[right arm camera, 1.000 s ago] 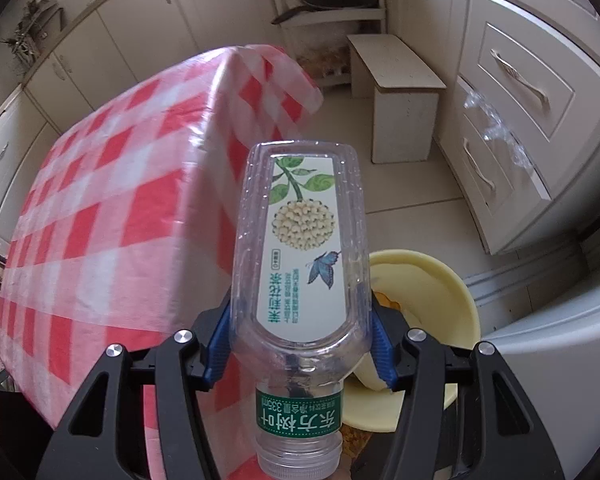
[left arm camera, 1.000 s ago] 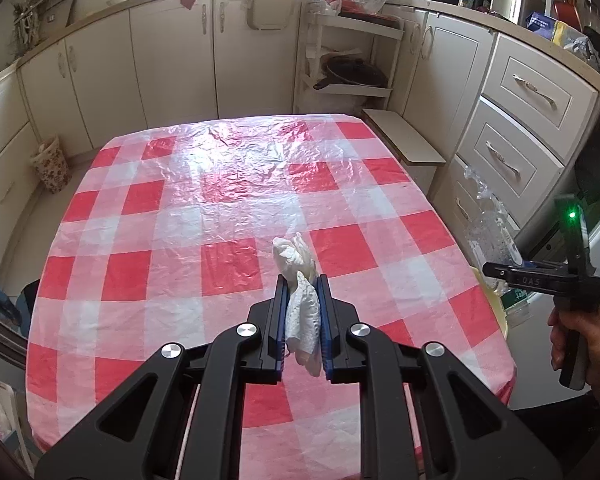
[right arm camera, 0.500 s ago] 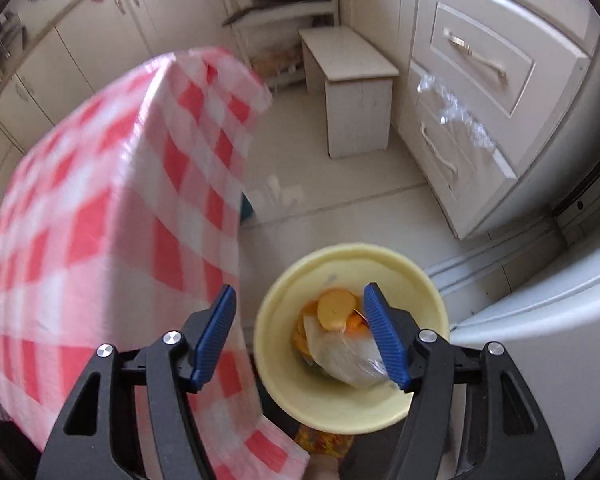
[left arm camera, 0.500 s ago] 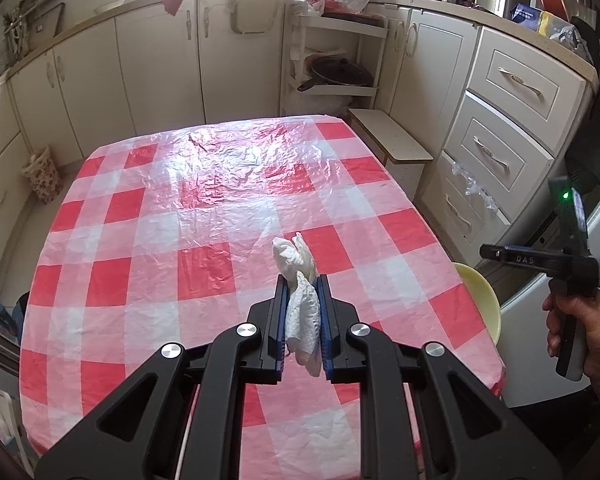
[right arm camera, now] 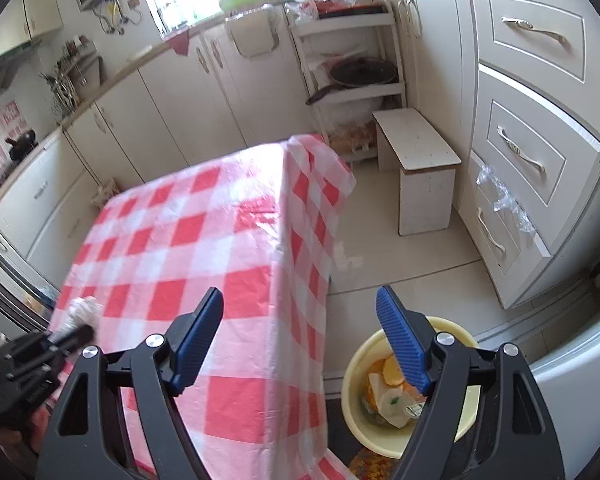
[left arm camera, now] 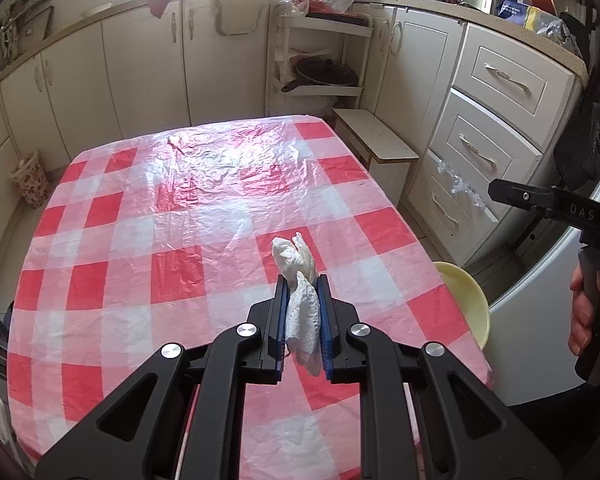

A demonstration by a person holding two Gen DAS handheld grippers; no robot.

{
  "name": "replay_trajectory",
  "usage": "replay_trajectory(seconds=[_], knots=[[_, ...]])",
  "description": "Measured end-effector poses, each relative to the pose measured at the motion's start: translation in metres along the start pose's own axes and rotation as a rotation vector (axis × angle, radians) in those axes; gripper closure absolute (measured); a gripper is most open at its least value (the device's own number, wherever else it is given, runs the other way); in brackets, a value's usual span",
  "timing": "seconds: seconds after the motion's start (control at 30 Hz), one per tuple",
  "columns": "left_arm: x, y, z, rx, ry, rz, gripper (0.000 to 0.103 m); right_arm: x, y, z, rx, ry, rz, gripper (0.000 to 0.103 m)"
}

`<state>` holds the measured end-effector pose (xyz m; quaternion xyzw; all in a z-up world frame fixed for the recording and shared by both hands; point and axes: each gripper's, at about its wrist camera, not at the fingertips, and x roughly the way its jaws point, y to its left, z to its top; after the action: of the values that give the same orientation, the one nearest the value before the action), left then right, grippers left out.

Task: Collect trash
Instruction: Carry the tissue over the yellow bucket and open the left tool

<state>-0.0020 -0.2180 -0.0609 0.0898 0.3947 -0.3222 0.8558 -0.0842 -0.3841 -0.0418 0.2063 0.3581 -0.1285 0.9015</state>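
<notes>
My left gripper [left arm camera: 302, 280] is shut on a crumpled white tissue [left arm camera: 294, 258], held above the red-and-white checked table [left arm camera: 160, 240]. At the table's right edge a yellow bin [left arm camera: 466, 292] stands on the floor. In the right wrist view my right gripper [right arm camera: 300, 294] hangs above the bin [right arm camera: 354, 364], its jaws opening with nothing between them. A clear bottle [right arm camera: 396, 402] lies in the bin among orange peels. The left gripper [right arm camera: 72, 332] shows blurred at the left with the tissue [right arm camera: 80, 310]. A hand [left arm camera: 584, 312] holds the right tool.
A white stool [right arm camera: 416, 148] stands on the floor beyond the bin. Drawers [right arm camera: 532, 148] line the right wall, and a shelf rack with a pan [right arm camera: 360, 72] stands at the back. A white appliance [right arm camera: 580, 360] is close on the right. A floral bag [left arm camera: 30, 180] leans by the left cabinets.
The right gripper let go of the bottle, which now lies in the bin. Its jaws spread wider and it rose, tilting up. The left gripper still holds the tissue.
</notes>
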Motion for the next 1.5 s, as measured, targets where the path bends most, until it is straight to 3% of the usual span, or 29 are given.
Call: replay_trajectory(seconds=[0.23,0.43,0.63,0.77,0.83,0.9,0.97,1.07,1.3,1.5], knots=[[-0.003,-0.015,0.004,-0.003,-0.025,-0.058,0.09,-0.042,0.011,0.016,0.008,-0.114,0.069,0.027],[-0.01,-0.057,0.007,0.024,-0.037,-0.117,0.09,-0.068,0.007,0.021,-0.006,-0.183,0.085,0.026],[0.013,-0.132,0.009,0.051,0.009,-0.207,0.09,-0.098,-0.023,0.026,0.068,-0.251,0.106,0.024],[0.057,-0.192,0.012,0.087,0.095,-0.236,0.09,-0.115,-0.044,0.03,0.133,-0.3,0.117,0.023],[0.079,-0.213,0.011,0.107,0.137,-0.219,0.087,-0.117,-0.05,0.032,0.152,-0.307,0.122,0.023],[0.1,-0.231,0.01,0.131,0.184,-0.188,0.072,-0.117,-0.052,0.034,0.156,-0.305,0.122,0.023],[0.103,-0.241,0.01,0.148,0.173,-0.141,0.051,-0.117,-0.053,0.036,0.157,-0.304,0.118,0.023],[0.088,-0.245,0.01,0.17,0.121,-0.117,0.039,-0.12,-0.055,0.037,0.17,-0.309,0.134,0.022],[0.052,-0.22,0.008,0.209,0.058,0.008,0.033,-0.125,-0.049,0.04,0.172,-0.319,0.15,0.02],[0.009,-0.165,0.0,0.184,0.014,0.127,0.029,-0.117,-0.03,0.043,0.147,-0.306,0.154,0.019]])
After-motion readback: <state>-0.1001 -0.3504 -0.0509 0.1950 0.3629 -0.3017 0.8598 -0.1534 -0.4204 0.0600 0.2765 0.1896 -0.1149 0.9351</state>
